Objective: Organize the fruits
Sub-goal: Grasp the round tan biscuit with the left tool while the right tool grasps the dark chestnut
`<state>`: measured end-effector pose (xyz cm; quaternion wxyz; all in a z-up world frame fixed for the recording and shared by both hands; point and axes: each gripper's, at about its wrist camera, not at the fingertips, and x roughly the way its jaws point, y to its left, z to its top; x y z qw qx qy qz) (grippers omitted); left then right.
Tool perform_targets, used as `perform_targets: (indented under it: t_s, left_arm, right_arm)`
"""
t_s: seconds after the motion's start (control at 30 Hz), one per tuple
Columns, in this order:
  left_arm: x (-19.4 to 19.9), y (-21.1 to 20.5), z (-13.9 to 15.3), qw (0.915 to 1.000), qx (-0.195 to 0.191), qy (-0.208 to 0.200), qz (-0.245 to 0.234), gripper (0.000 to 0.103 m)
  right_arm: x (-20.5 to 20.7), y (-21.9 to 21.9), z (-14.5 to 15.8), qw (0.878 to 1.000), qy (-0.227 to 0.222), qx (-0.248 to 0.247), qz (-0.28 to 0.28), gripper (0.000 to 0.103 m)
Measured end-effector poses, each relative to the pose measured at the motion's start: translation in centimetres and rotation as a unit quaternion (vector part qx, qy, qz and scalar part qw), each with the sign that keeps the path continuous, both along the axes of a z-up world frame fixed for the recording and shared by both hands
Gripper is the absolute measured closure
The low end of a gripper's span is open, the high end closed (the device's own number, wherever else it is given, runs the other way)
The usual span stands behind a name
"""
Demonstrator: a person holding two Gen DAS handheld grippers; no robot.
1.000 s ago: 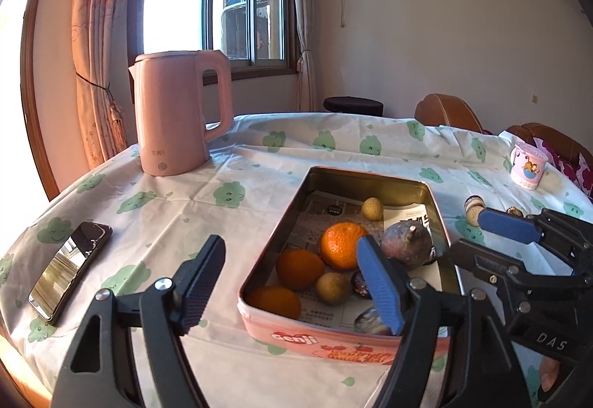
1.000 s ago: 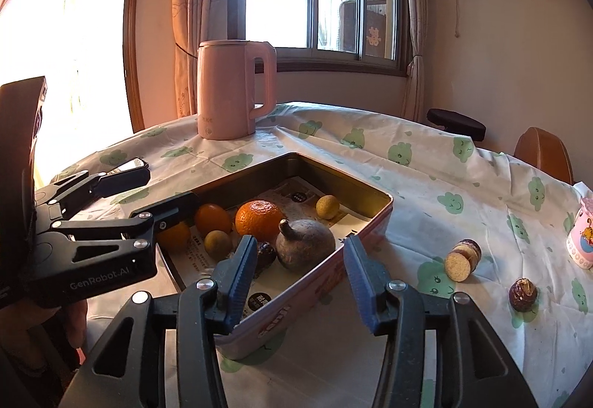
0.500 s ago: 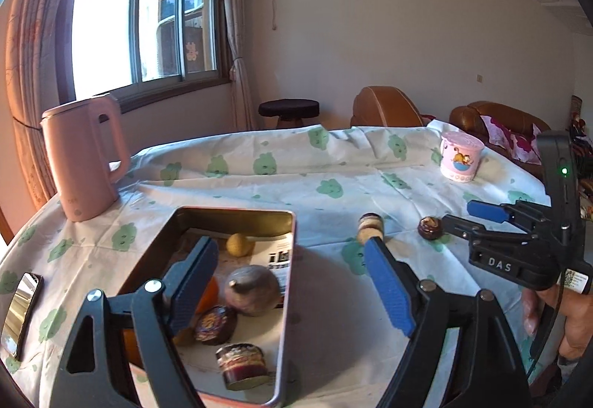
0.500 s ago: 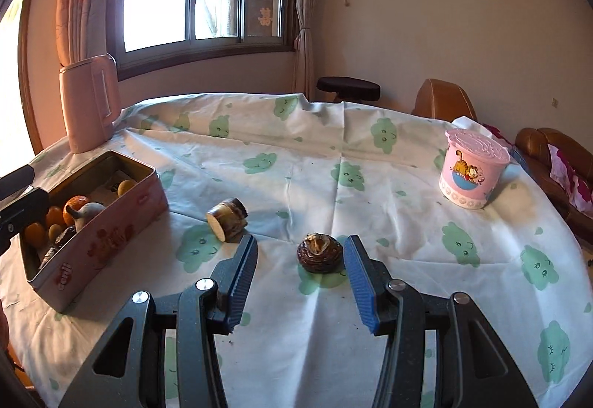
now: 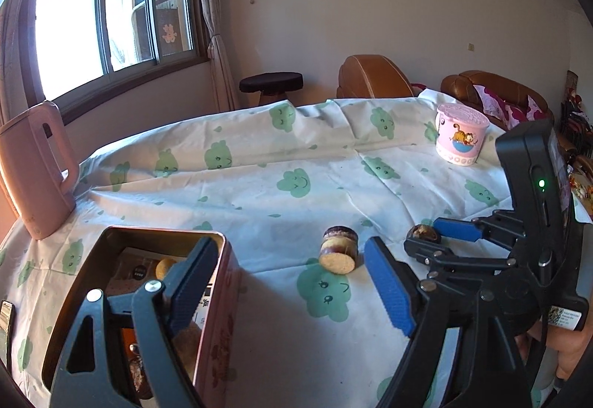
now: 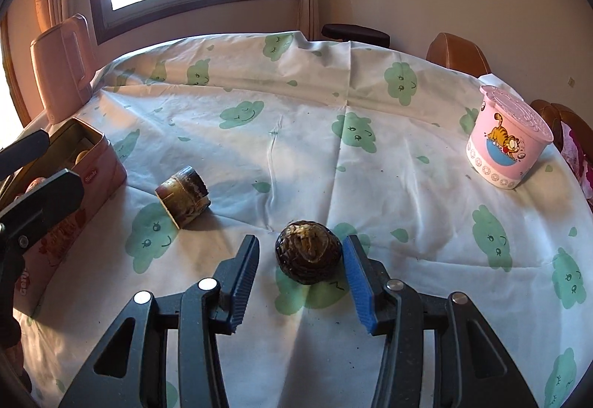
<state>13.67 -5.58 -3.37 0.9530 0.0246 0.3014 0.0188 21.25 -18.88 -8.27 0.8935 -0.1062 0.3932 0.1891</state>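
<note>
Landmark: the pink tin (image 5: 217, 326), an oblong metal box at the near left of the worktop (image 5: 281, 200).
Dark round fruit (image 6: 308, 251): brown and wrinkled with a paler crown; it lies on the cloth well to the right of the tin, farther from it than the cut piece.
Cut piece (image 6: 182, 199): a short brown cylinder with a pale cut face, lying on its side just right of the tin.
Tin contents: printed paper lines the floor; a small yellowish round fruit (image 5: 165, 268) shows near the far end, the rest is hidden behind the left gripper.
Pink cup (image 6: 507, 141): lidded, with a cartoon cat, upright and far right of the tin.
Pink kettle (image 5: 35, 167): upright beyond the tin's far left corner.
Right gripper (image 6: 301, 276): jaws closing with the dark round fruit between them; a gap shows at the left pad, contact at the right pad cannot be told.
Left gripper (image 5: 287, 291): jaws wide apart and empty, above the tin's right edge.
Worktop: white cloth with green cloud faces.
Room: window (image 5: 111, 19) behind the tin, brown chairs (image 5: 374, 76) beyond the worktop.
</note>
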Motion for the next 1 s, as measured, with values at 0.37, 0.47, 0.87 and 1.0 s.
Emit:
perform_targets:
  t_s: [0.37, 0.47, 0.87, 1.0]
  left_arm:
    - [2.7, -1.3, -1.7, 0.9995, -0.005, 0.028, -0.015, 0.023]
    - [3.5, -1.8, -2.2, 0.9988, -0.007, 0.041, -0.026, 0.029]
    - [6.7, -2.9, -4.7, 0.9927, -0.007, 0.111, -0.046, 0.049]
    - [7.0, -2.8, -5.0, 0.9912, -0.018, 0.121, -0.051, 0.067]
  right_arm:
    - [-0.5, -2.4, 0.9, 0.998, -0.024, 0.037, -0.045, 0.065]
    - [-0.6, -3.3, 1.2, 0.996, -0.030, 0.052, -0.063, 0.065]
    - [-0.6, -3.3, 1.2, 0.996, -0.031, 0.054, -0.061, 0.065]
    - [-0.6, -3.2, 1.2, 0.996, -0.030, 0.053, -0.057, 0.065]
